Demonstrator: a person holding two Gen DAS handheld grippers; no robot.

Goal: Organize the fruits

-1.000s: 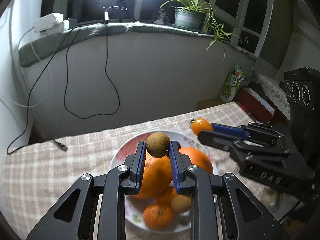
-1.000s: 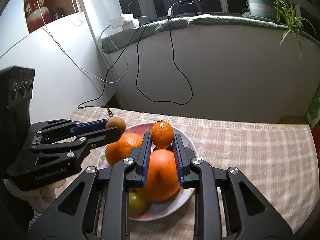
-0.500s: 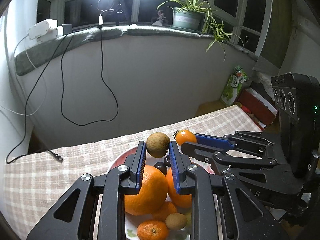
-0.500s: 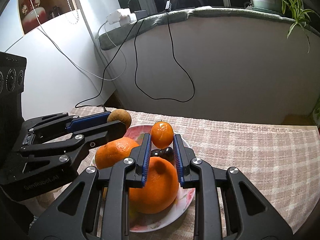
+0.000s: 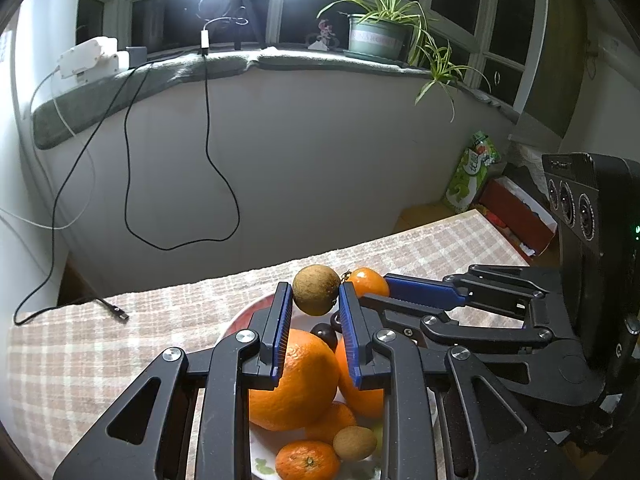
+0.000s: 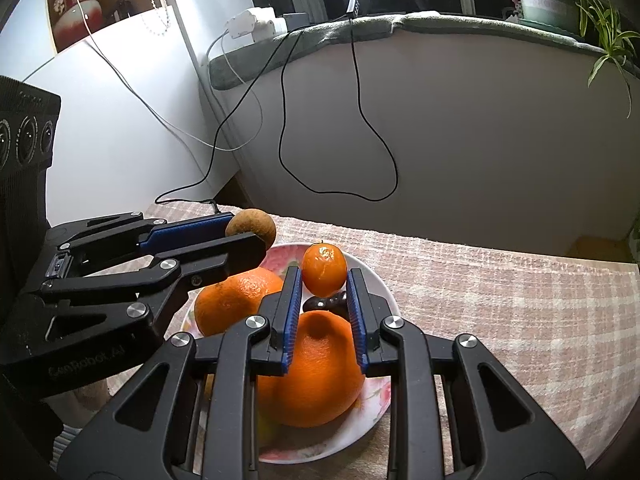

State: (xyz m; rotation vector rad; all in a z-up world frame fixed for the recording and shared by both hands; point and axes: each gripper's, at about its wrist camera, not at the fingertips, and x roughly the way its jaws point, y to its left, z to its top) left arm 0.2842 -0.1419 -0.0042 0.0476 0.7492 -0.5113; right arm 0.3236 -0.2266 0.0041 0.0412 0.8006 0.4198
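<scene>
My left gripper (image 5: 316, 300) is shut on a brown kiwi (image 5: 316, 289) and holds it above a flowered plate (image 6: 374, 276). Beside it my right gripper (image 6: 324, 280) is shut on a small mandarin (image 6: 323, 268), also above the plate. Both held fruits hang close together, the mandarin (image 5: 367, 281) just right of the kiwi in the left wrist view. On the plate lie two large oranges (image 5: 296, 380) (image 6: 236, 298), a dark plum (image 5: 325, 334), a second kiwi (image 5: 354, 443) and a small mandarin (image 5: 307, 462).
A checked cloth (image 6: 520, 304) covers the table. A black cable end (image 5: 114, 310) lies on it at the left. Behind the table runs a grey ledge wall (image 5: 300, 160) with hanging cables; a potted plant (image 5: 380, 36) stands on the sill. Boxes and a green bag (image 5: 472, 170) sit at the far right.
Both grippers have pulled back and risen over the plate, each keeping its fruit. The right gripper came closer to the left one, so mandarin and kiwi now hang side by side.
</scene>
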